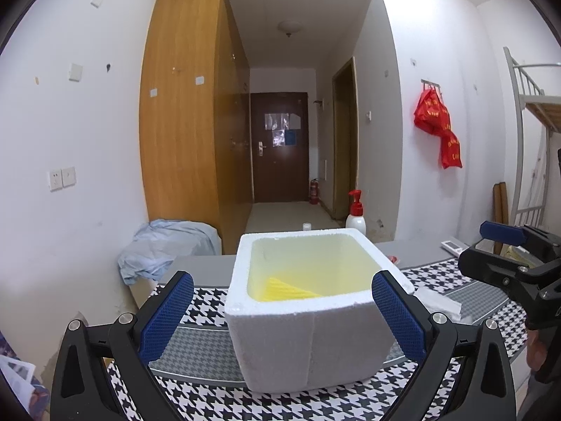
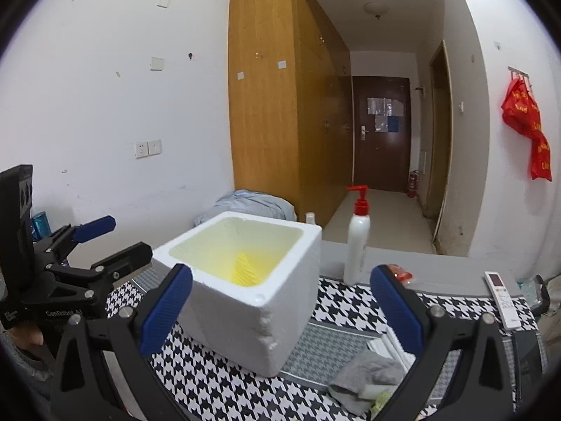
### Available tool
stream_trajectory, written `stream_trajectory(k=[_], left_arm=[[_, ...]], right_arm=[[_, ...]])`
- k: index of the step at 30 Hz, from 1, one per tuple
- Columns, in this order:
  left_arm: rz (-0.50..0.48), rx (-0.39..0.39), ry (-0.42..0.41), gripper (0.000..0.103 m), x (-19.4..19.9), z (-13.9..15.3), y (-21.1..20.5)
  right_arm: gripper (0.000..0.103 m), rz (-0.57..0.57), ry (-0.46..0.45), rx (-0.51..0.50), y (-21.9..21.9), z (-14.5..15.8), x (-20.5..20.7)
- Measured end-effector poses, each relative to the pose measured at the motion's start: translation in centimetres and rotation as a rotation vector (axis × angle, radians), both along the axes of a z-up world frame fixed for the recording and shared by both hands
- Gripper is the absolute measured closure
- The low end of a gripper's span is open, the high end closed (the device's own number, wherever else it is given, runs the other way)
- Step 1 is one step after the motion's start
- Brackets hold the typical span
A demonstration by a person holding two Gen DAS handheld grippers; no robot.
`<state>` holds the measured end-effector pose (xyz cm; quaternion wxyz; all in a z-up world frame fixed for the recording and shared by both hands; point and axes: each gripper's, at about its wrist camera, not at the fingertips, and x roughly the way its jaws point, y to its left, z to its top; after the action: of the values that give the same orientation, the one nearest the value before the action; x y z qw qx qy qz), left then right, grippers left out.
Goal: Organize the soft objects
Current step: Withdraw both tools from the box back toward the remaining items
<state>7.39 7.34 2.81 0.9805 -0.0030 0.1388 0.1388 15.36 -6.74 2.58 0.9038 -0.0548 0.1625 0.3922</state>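
Claws spread wide, both empty: the left claw (image 1: pixel 282 310) faces the white square foam box (image 1: pixel 308 301) on the houndstooth-covered bench (image 1: pixel 217 396); a yellow ribbed cloth (image 1: pixel 285 289) lies inside. Near right, beneath the right claw (image 2: pixel 280 310), lies a crumpled grey cloth (image 2: pixel 364 377).

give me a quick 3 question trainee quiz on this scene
1. True or false: the right tongs are shut on the grey cloth.
2. What lies inside the white foam box? A) a yellow item B) a red bag C) a remote
3. Fill in: the pump bottle has a ____ top.

Key: 1 false, both tongs stand open and empty; 2 A, the yellow item sits on the box floor; 3 red.
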Motion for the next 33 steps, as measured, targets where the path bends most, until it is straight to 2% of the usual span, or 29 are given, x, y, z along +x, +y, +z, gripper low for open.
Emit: stream_trajectory(k=[7, 23, 33], left_arm=[[-0.006, -0.011, -0.03, 0.001, -0.9, -1.0, -0.5], [-0.064, -0.044, -0.015, 0.001, -0.9, -3.5, -1.0], [-0.154, -0.058, 0.038, 0.001, 0.5, -5.0, -2.7]], right_arm=[[0.0, -0.015, 0.004, 0.004, -1.0, -1.1, -0.6], [0.0, -0.036, -0.013, -0.031, -1.7, -4.0, -1.6], [0.0, -0.092, 0.026, -0.053, -3.0, -5.7, -1.3]])
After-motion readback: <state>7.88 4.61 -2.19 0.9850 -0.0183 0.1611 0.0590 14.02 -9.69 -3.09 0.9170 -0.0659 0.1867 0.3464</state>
